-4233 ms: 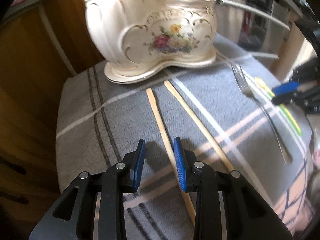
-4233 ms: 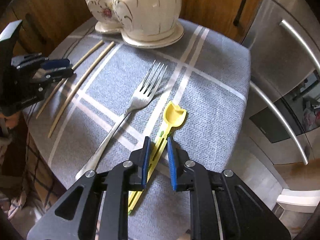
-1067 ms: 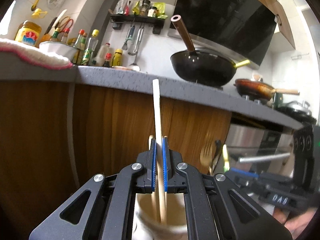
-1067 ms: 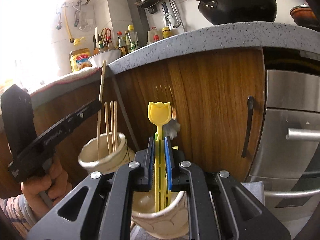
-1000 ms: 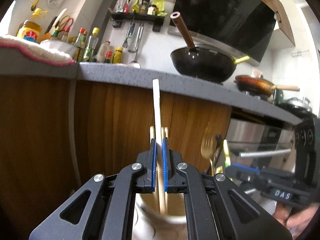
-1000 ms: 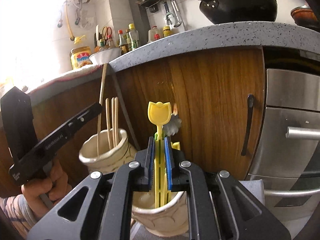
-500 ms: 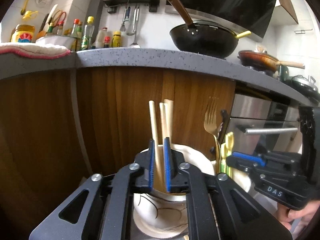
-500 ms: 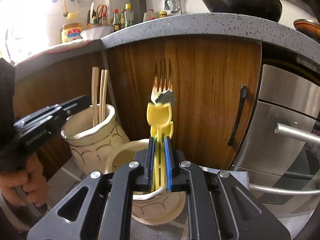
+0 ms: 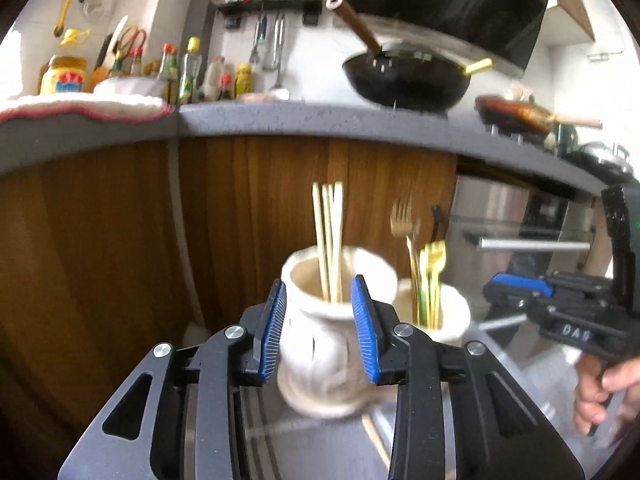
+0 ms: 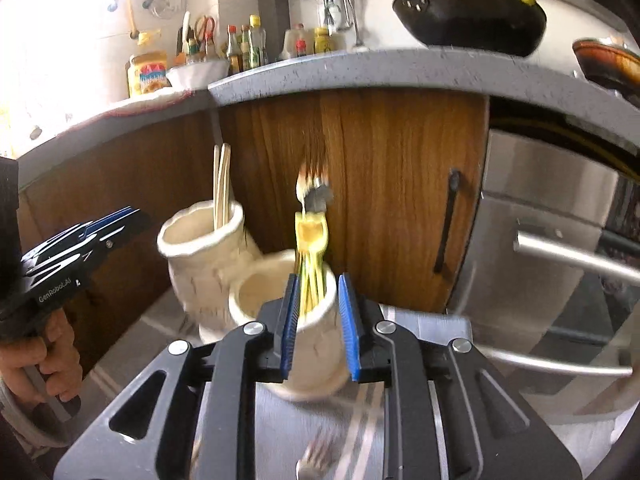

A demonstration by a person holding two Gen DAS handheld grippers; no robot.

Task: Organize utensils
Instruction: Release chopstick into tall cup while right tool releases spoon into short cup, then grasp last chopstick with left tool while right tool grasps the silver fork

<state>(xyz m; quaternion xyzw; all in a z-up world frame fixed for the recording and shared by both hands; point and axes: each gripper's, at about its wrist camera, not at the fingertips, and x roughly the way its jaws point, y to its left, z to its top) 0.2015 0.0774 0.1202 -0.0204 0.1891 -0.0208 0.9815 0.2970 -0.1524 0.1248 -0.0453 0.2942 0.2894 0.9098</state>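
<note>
A cream ceramic utensil holder with two cups stands on the grey cloth. Its left cup holds several wooden chopsticks; its right cup holds a fork and yellow plastic utensils. My left gripper is open and empty in front of the left cup. My right gripper is open and empty in front of the right cup. One loose chopstick lies on the cloth, and a blurred fork lies below the right gripper.
Wooden cabinet fronts and a grey counter rise behind the holder. A steel oven with a bar handle is at the right. The other hand-held gripper shows at each view's edge.
Both grippers have opened and let go: the chopstick now stands in the left cup, the yellow utensil in the right cup. Both grippers have drawn back from the holder.
</note>
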